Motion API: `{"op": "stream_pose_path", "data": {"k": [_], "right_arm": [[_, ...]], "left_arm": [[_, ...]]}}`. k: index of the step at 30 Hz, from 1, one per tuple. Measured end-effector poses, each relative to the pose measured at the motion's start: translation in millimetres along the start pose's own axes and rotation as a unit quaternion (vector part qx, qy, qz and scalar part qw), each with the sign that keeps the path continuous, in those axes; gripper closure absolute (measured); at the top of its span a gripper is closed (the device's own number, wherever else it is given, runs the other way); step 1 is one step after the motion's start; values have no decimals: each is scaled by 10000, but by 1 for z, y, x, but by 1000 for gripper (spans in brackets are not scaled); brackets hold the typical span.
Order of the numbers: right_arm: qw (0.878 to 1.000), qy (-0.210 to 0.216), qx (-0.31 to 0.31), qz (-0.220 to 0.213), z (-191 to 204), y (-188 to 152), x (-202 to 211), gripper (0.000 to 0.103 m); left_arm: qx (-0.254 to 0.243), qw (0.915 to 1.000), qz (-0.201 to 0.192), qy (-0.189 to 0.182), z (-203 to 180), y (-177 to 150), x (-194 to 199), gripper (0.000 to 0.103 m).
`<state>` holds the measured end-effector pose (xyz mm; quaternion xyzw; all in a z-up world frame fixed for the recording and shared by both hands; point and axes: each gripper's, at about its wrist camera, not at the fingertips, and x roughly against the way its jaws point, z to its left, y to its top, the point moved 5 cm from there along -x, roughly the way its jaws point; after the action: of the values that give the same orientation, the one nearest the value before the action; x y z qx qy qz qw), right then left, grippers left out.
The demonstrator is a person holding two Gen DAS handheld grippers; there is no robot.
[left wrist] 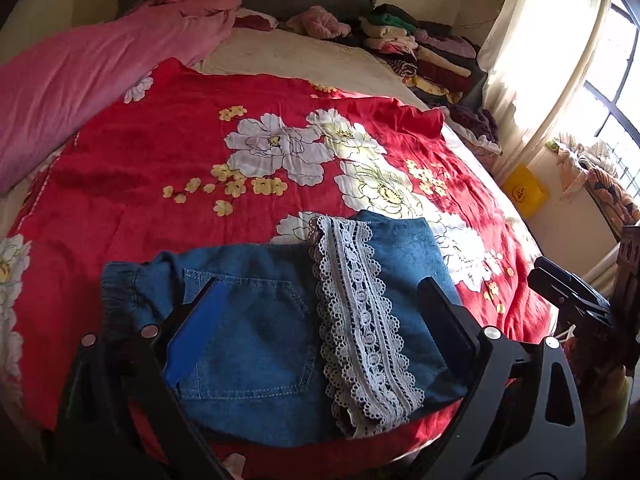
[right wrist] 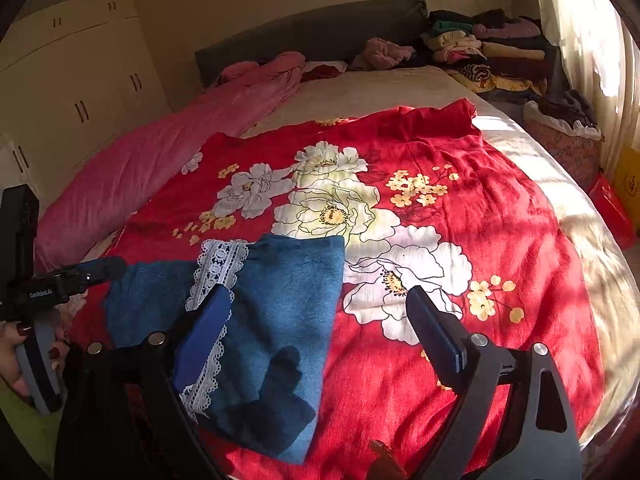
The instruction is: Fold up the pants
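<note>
the bed [left wrist: 304,56] carries a red floral cover [left wrist: 160,160], and near its front edge lie the denim pants [left wrist: 256,320], already doubled into a compact bundle with the lace hem [left wrist: 360,320] laid across the top. the fold looks nearly finished; perhaps one more tidy or fold is left. the left hand-held gripper [left wrist: 316,316] and right hand-held gripper [right wrist: 320,320] hover wide apart, holding nothing.
</note>
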<state>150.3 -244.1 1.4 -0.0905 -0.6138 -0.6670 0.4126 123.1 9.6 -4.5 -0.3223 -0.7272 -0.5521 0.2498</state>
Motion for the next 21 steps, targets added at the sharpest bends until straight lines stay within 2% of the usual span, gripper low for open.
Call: {"op": "stream_pose_path", "data": {"k": [7, 10, 14, 21], "right_arm": [[9996, 3, 189, 208, 9, -27, 2, 14], [9992, 39, 191, 336, 11, -38, -3, 14], [9986, 56, 238, 476, 14, -50, -9, 14], [9976, 51, 231, 644, 15, -62, -21, 14]], "left_arm": [[72, 9995, 311, -9, -4, -36, -3, 14], [141, 9982, 561, -180, -9, -57, -10, 14], [252, 9953, 923, -178, -11, -84, -29, 14], [216, 9928, 1163, -183, -21, -98, -53, 14]]}}
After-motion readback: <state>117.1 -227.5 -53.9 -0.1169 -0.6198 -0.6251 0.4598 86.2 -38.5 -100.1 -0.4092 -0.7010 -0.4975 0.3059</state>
